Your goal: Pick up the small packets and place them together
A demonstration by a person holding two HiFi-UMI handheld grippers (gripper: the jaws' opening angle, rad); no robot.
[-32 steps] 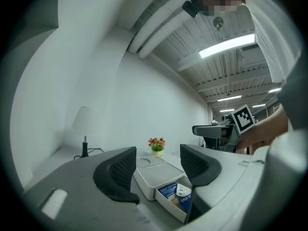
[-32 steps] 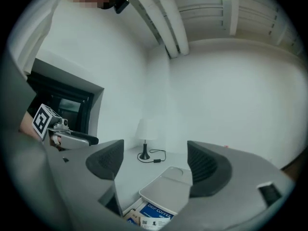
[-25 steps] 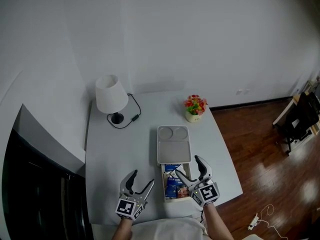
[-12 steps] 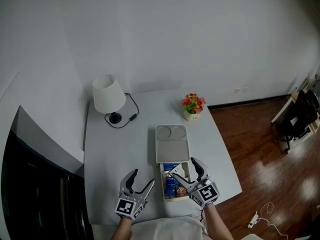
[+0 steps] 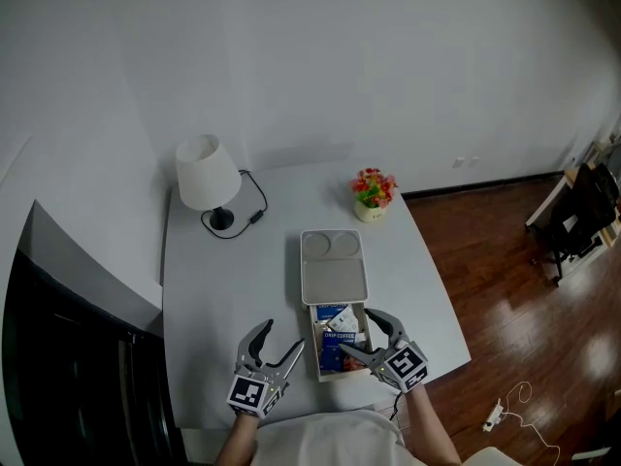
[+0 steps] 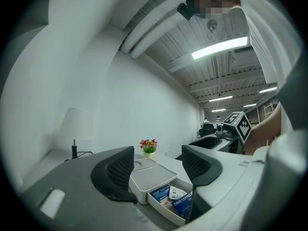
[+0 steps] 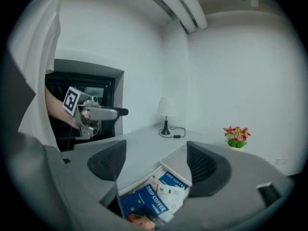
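Your right gripper (image 5: 361,335) has dipped toward the pulled-out drawer (image 5: 316,349) where the coffee packets (image 5: 338,339) lie, jaws just narrowing yet apart on nothing, while your left gripper (image 5: 279,338) shows jaws apart, empty.

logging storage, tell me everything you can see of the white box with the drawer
The white box looks like matte plastic, rectangular, lying flat on the grey table. Its top has two round recesses at the far end. Its drawer is pulled out toward the person and holds blue drip coffee packets and a white packet.
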